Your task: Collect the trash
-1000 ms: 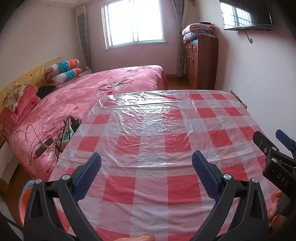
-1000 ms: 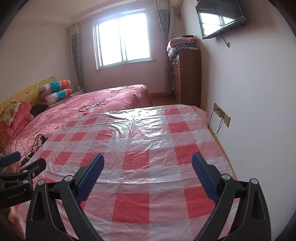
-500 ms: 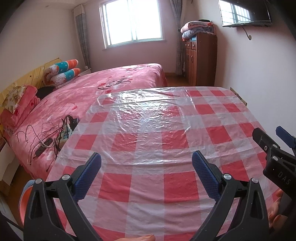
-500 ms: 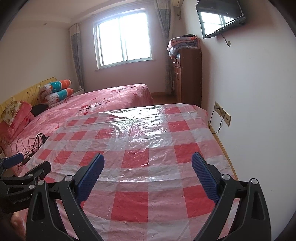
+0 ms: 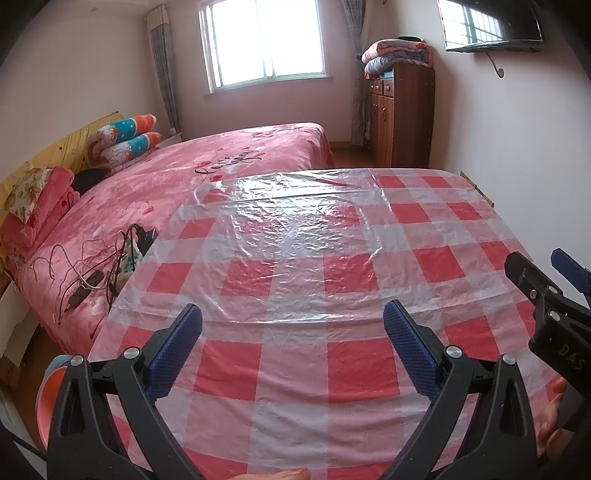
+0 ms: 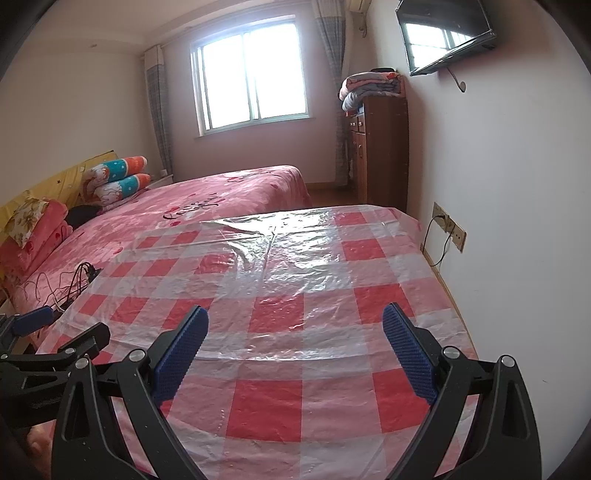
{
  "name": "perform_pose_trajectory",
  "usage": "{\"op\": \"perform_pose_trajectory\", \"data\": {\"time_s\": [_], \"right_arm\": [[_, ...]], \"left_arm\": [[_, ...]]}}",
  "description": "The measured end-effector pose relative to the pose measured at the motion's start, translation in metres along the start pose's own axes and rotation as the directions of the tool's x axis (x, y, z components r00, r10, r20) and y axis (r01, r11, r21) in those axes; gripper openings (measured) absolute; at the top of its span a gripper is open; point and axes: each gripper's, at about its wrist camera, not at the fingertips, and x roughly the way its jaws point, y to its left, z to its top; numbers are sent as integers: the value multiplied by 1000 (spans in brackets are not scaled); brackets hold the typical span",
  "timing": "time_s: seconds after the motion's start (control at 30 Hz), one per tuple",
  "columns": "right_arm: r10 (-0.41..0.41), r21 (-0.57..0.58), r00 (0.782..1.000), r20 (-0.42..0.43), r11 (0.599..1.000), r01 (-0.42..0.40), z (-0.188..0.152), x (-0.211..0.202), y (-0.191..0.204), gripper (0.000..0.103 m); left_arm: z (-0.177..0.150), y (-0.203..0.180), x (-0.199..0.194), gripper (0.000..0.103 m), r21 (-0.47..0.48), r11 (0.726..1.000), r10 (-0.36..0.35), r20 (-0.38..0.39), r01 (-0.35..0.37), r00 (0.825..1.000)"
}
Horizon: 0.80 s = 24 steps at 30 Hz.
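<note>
Both claws, left claw [image 5: 291, 332] and right claw [image 6: 293, 332], are hanging wide and empty over the red-checked plastic-covered counter [image 5: 295, 369]; no trash showing, so they're risking snagging that loose film.

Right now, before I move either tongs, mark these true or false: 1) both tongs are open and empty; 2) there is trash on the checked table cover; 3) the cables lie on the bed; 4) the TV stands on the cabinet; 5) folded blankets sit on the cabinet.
1) True: the left tongs and the right tongs are both spread wide with nothing between them.
2) False: no trash shows on the table cover; only wrinkled clear plastic lies over it.
3) True: the cables lie on the bed, beside the table's edge.
4) False: the TV is mounted on the wall, above the cabinet.
5) True: the blankets are stacked on top.
</note>
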Motion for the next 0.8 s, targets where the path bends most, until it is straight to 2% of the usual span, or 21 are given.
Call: {"op": "perform_pose_trajectory", "data": {"time_s": [0.8], "right_arm": [[12, -13, 1000, -9, 1000, -12, -2, 4, 5, 94]], "left_arm": [[-4, 3, 6, 99, -9, 1000, -3, -15, 3, 1000]]}}
